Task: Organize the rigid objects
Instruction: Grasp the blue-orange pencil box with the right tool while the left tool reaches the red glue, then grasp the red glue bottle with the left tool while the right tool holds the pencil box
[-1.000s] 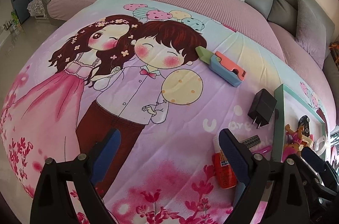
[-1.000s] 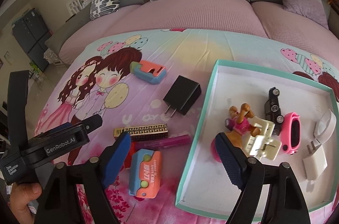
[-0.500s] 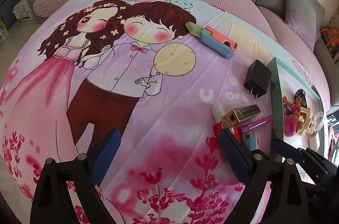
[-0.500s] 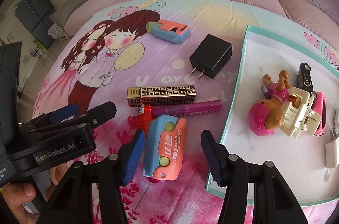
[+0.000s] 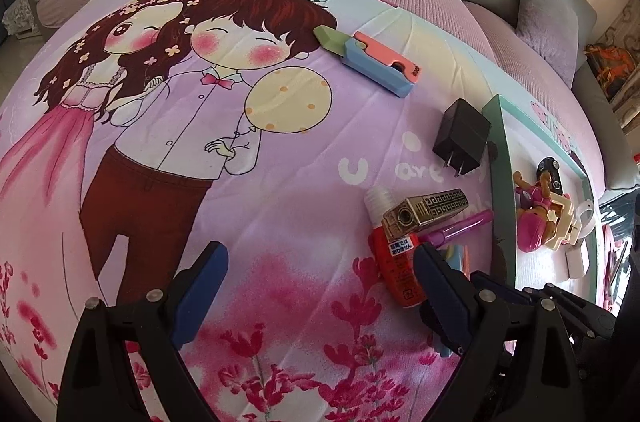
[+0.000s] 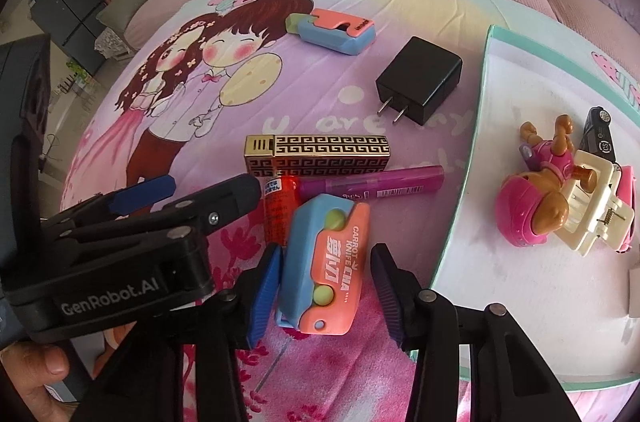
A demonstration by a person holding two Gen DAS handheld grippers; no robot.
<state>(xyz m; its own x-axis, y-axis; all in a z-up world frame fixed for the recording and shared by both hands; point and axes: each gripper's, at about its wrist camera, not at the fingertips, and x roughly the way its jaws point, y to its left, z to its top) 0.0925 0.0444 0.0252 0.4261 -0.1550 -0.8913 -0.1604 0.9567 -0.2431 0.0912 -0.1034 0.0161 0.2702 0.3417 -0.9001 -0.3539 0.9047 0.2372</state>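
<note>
Now right claw (image 6: 326, 286) closing round carrot knife (image 6: 324, 266) — left claw (image 5: 316, 286) wide, empty.

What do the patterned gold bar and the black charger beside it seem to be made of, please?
The gold bar looks like polished metal or metallised plastic: it shines under a black key pattern. The black charger looks like matte moulded plastic, with two bare metal prongs.

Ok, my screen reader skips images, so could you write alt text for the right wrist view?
The right gripper, its jaws just closing, straddles an orange-and-blue carrot knife toy on a cartoon-print bedspread, a gap still showing at the right jaw. Behind lie a red tube, purple marker, gold lighter and black charger; a tray of toys sits right.
</note>
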